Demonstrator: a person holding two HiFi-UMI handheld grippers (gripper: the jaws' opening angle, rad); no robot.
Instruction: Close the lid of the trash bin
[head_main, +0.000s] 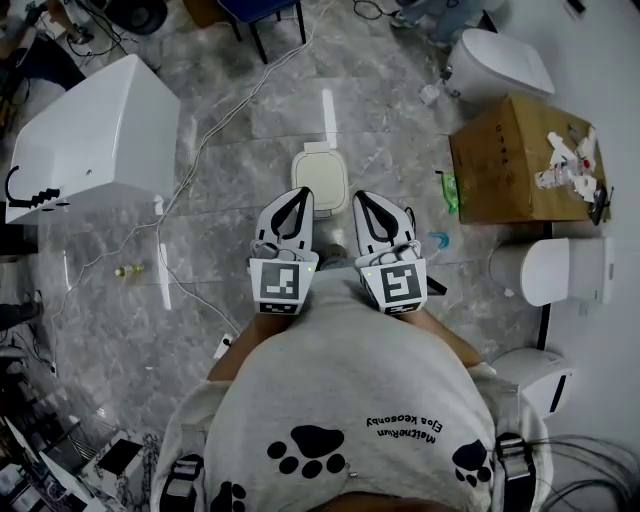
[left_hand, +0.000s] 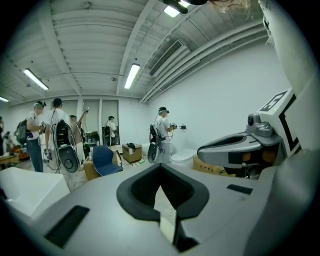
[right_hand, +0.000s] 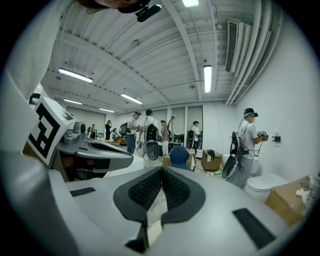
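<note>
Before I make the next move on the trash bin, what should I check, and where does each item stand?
1. Left gripper jaws together, nothing between them: ok.
2. Right gripper jaws together, nothing between them: ok.
3. Trash bin in the head view, on the floor just beyond both gripper tips: ok.
4. Lid looks flat over the bin from above, but whether it is fully seated: cannot tell.
5. Bin visible in either gripper view: not ok, both look out across the room.

trash bin (head_main: 320, 177): on floor (head_main: 240, 120), just beyond left gripper (head_main: 295, 196) and right gripper (head_main: 369, 200) | cardboard box (head_main: 505, 165): right of bin
</note>
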